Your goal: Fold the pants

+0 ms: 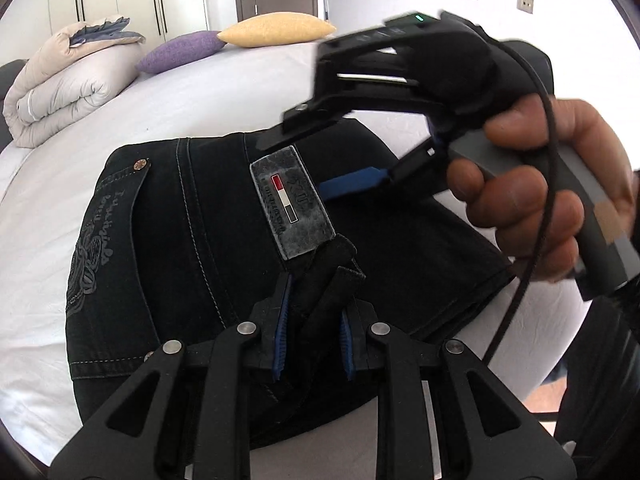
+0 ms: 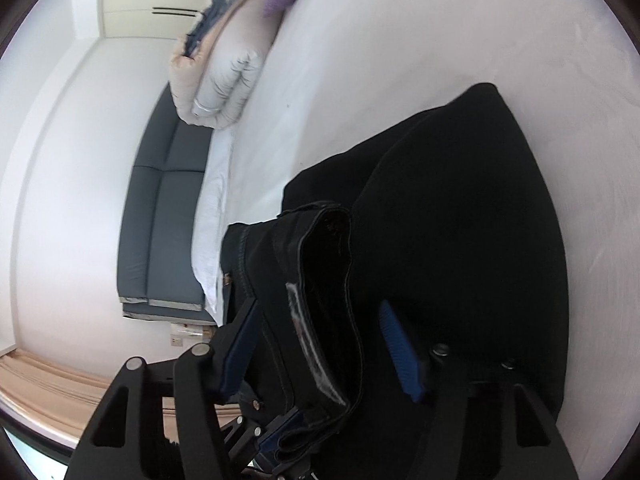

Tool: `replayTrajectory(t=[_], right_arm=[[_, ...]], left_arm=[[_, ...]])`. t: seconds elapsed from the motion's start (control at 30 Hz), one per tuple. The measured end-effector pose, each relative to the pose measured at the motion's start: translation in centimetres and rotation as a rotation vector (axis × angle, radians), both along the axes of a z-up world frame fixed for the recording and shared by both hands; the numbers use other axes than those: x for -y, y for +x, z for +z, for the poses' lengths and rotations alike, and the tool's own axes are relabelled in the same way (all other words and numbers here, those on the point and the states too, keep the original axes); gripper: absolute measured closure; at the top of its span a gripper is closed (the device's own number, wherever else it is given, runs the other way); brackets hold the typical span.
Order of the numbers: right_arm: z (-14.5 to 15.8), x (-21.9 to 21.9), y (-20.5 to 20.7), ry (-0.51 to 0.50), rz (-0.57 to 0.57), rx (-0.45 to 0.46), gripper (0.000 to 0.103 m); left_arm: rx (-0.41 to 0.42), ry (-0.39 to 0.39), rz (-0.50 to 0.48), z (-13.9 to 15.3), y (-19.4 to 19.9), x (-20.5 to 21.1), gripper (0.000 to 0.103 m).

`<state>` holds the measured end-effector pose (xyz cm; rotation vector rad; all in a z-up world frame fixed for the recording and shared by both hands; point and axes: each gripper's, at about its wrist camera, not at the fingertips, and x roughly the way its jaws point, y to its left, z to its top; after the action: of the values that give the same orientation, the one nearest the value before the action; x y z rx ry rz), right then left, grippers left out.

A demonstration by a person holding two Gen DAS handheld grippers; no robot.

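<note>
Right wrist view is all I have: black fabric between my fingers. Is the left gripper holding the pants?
Observer: Yes. The left gripper is shut on a bunched strip of the pants at the waistband, just below the grey patch.
Operator: Is my right gripper closed on anything?
Observer: No. In the left wrist view the right gripper is open, with one finger at the waistband edge above the patch and its blue pad over the fabric beside it.
Operator: Which side of the pants faces up?
Observer: The back: a back pocket with a rivet and embroidery faces up on the white bed.
</note>
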<state>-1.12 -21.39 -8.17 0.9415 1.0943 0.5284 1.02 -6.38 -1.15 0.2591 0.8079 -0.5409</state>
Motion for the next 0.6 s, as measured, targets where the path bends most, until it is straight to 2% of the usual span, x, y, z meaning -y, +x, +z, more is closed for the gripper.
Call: replayTrajectory(t=[0.17,0.27,0.33,0.43,0.5,0.53,0.6], right_arm=[[0.5,-1.7,1.6,-0.089,0.040,-0.015,0.041],[0.6,-2.6,2.8,-0.122,0.044,-0.028,0.053],[0.5,-2.9,2.8,-0.140,0.051,-0.029,0.067],[0.8,-4.0,3.4,-0.169,0.058,-0.012,0.082],[1.2,-4.5,3.5,-0.192,0.062,0.011,0.088],[1.6,-4.8,3.5,-0.209,0.064,0.024,0.089],[2.1,-5.1,3.2,-0.237,0.065,0.048,0.091]], left_arm=[[-0.016,-0.014,0.008,-0.2,1.0,-0.1,0.083],[-0.022,-0.020,0.007,-0.6,0.3,0.1,0.083],[-0.028,-0.026,0.005,-0.8,-0.6,0.1,0.083],[-0.035,-0.032,0.005,-0.9,-0.6,0.8,0.083],[-0.038,-0.036,0.008,-0.7,-0.2,-0.4,0.083],[-0.040,-0.038,0.007,-0.7,-1.6,-0.3,0.083],[-0.047,-0.046,0.009,-0.4,-1.6,-0.5,0.083]])
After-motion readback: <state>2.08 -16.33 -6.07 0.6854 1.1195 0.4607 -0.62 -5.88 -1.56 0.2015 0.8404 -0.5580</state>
